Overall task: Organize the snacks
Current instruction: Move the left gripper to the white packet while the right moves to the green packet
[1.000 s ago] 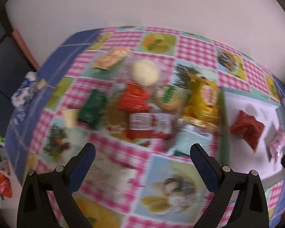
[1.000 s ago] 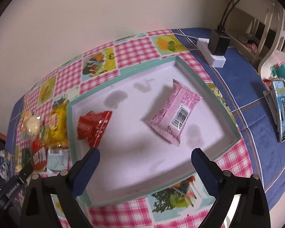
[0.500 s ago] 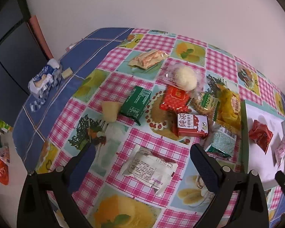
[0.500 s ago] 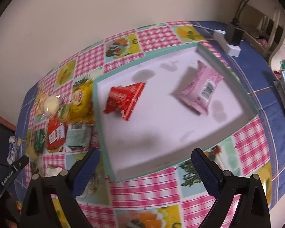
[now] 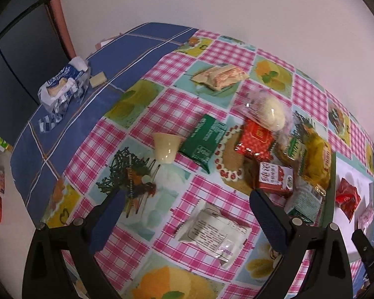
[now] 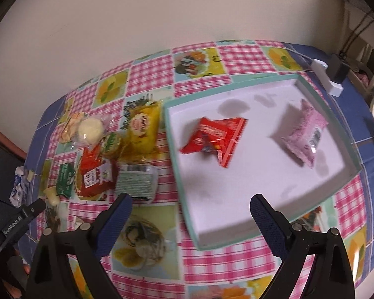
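Observation:
A teal-rimmed white tray holds a red packet and a pink packet. My right gripper hovers over the tray's near left corner; its jaws are closing with nothing between them. Left of the tray lies a heap of snacks: a yellow bag, a pale green packet, a red carton, a green packet and a wrapped white bun. My left gripper is open above a white packet, not touching it.
A cream cup-shaped piece lies beside the green packet, and a wafer pack lies farther back. A crumpled blue-white wrapper sits near the table's left edge. A white power strip with a charger is beyond the tray's far right corner.
Both grippers have shifted left across the table. The white packet has come in under the left gripper. In the right wrist view the tray slid right and the snack heap came closer.

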Demonstrator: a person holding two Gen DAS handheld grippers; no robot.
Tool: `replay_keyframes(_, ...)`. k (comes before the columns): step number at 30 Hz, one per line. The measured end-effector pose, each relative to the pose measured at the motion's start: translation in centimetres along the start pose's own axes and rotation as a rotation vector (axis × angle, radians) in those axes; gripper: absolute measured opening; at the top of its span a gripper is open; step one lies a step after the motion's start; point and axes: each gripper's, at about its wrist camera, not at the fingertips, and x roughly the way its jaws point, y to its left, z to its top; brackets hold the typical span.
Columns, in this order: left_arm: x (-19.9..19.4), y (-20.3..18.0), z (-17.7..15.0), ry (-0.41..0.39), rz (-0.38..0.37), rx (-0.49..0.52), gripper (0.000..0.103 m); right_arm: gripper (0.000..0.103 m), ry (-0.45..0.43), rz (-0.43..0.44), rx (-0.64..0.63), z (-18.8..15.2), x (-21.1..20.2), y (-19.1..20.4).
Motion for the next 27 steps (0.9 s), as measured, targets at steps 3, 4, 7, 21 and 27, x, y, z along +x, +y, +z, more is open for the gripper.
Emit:
replay_keyframes(3, 0.3, 0.6, 0.2, 0.007, -0.006, -0.020, 0.100, 0.094, 0.004, -0.010, -0.034, -0.1, 0.5, 1.4)
replay_keyframes(4, 0.3, 0.8, 0.2, 0.007, -0.004, -0.028, 0.100, 0.093, 0.007, -0.010, -0.042, -0.2, 0.6, 1.7)
replay_keyframes(7, 0.6, 1.5, 0.3, 0.013, 0.004, -0.046, 0.100, 0.093, 0.013, -0.004, -0.062, -0.3, 1.1, 3.0)
replay_keyframes(21, 5.3, 1.5, -1.2, 0.185, -0.045, -0.075, 0.100, 0.093, 0.123, 0.024, -0.096, -0.9, 5.4, 5.6)
replay_keyframes(27, 6.4, 0.1, -2.3, 0.243, -0.079, -0.040, 0.100, 0.093, 0.133, 0.013, -0.112, -1.2, 6.1, 5.9)
